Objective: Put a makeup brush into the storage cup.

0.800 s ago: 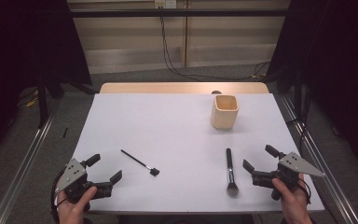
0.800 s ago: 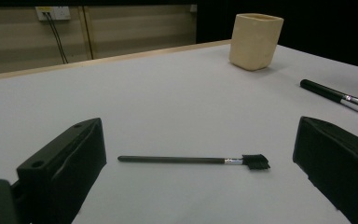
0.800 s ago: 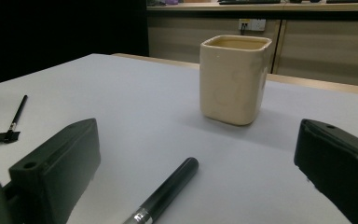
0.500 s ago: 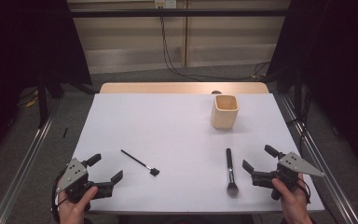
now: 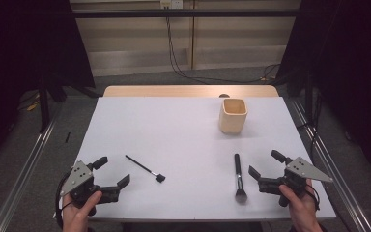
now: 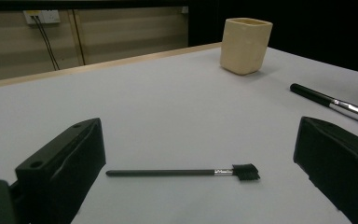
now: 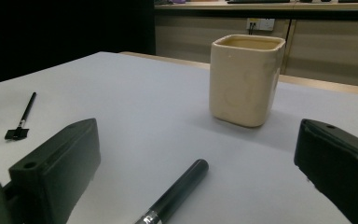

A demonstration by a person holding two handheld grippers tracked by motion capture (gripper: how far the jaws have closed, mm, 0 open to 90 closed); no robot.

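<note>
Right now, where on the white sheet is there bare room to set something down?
The far left half is bare, from the beige cup across to the sheet's left edge. So is the middle strip between the thin brush and the thick brush. The near corners are crowded by the left gripper and right gripper.

Two brushes lie on the table: one thin brow brush (image 5: 143, 168) and one makeup brush (image 5: 238, 177). One beige cup (image 5: 233, 115) stands beyond them.

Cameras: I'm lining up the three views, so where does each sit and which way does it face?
High view: above the table's near edge, looking forward and down; both hands and open grippers, left, right.
Left gripper view: between its jaws, facing the thin brush.
Right gripper view: between its jaws, facing the cup.
All share cup and both brushes.
</note>
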